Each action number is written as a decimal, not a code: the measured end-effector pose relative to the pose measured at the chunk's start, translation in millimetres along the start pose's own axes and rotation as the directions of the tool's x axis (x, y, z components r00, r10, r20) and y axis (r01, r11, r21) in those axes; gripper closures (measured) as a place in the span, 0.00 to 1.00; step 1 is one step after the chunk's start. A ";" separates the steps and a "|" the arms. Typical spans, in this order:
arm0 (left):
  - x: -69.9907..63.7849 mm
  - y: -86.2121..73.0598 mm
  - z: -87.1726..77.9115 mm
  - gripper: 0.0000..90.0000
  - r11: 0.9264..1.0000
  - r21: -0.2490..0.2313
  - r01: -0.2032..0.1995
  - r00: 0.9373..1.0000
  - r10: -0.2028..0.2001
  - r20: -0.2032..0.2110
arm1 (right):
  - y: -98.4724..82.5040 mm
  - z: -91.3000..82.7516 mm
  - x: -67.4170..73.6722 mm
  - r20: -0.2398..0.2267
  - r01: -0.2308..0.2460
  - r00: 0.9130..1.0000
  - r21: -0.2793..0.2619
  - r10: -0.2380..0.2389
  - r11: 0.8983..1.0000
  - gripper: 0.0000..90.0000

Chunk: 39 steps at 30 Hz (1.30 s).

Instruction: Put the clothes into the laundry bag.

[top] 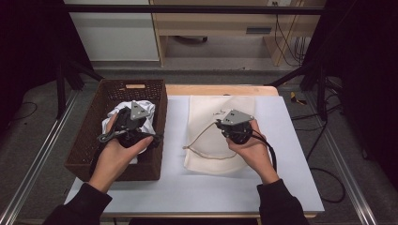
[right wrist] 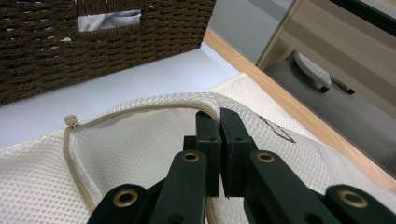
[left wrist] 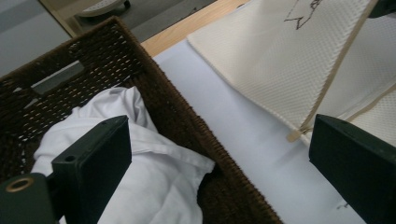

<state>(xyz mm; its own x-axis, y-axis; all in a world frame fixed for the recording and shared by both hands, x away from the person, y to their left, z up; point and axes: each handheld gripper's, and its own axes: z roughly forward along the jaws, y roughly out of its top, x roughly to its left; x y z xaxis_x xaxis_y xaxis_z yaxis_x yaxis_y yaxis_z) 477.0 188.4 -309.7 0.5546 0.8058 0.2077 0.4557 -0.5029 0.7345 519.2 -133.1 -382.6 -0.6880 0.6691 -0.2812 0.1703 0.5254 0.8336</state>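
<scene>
Your right gripper [right wrist: 219,122] has its jaws pressed together on the zippered rim of the cream mesh laundry bag [right wrist: 140,154], lifting that edge so the mouth gapes a little; the bag lies flat on the white table [top: 291,140], to the right of the basket. Your left gripper [top: 123,123] hangs over the brown wicker basket [top: 155,93] with its jaws spread wide and nothing between them, the white garment [left wrist: 154,186] crumpled just below. This looks like the step of fetching the garment while the other hand holds the bag open. The next move calls for you to lower the left jaws onto a thick fold of cloth, close firmly, then carry it across to the opening without letting the right grip slip. The right gripper view shows the pinch on the zipper edge and its small pull tab [right wrist: 70,120], which the high view hides beneath your hand [top: 248,145]; the left gripper view shows the garment's folds up close.
</scene>
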 end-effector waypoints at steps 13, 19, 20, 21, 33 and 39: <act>63.1 -8.0 13.3 0.07 0.987 0.081 0.140 0.987 -0.133 -0.087 | -2.1 -3.4 -2.6 -0.002 -0.009 1.000 -0.001 0.009 1.000 0.98; 85.9 -16.5 53.0 0.06 0.965 0.154 0.211 0.976 -0.200 -0.088 | -2.9 -1.9 -0.5 -0.006 0.005 1.000 0.005 -0.005 1.000 0.97; 88.5 -18.1 60.5 0.07 0.961 0.170 0.220 0.974 -0.207 -0.088 | -3.0 -2.0 -0.4 -0.005 0.005 1.000 0.006 -0.005 1.000 0.97; 90.7 -19.4 67.8 0.07 0.956 0.181 0.230 0.972 -0.217 -0.089 | -3.0 -2.0 -0.3 -0.005 0.005 1.000 0.005 -0.005 1.000 0.97; 98.4 -45.1 83.7 0.06 0.919 0.218 0.329 0.944 -0.324 -0.057 | -4.5 -2.7 -1.5 -0.007 0.000 1.000 0.009 0.000 1.000 0.97; 95.8 -49.7 93.7 0.06 0.906 0.284 0.315 0.949 -0.296 -0.108 | -4.3 -4.2 -1.5 -0.007 -0.003 1.000 0.009 0.003 1.000 0.96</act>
<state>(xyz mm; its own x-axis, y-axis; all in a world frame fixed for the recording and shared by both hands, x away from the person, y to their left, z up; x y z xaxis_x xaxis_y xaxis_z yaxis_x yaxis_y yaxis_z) 572.8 261.3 -386.8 0.3163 0.9474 0.0491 0.7850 -0.2904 0.5473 516.6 -138.6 -383.8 -0.6921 0.6672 -0.2756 0.1786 0.5282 0.8301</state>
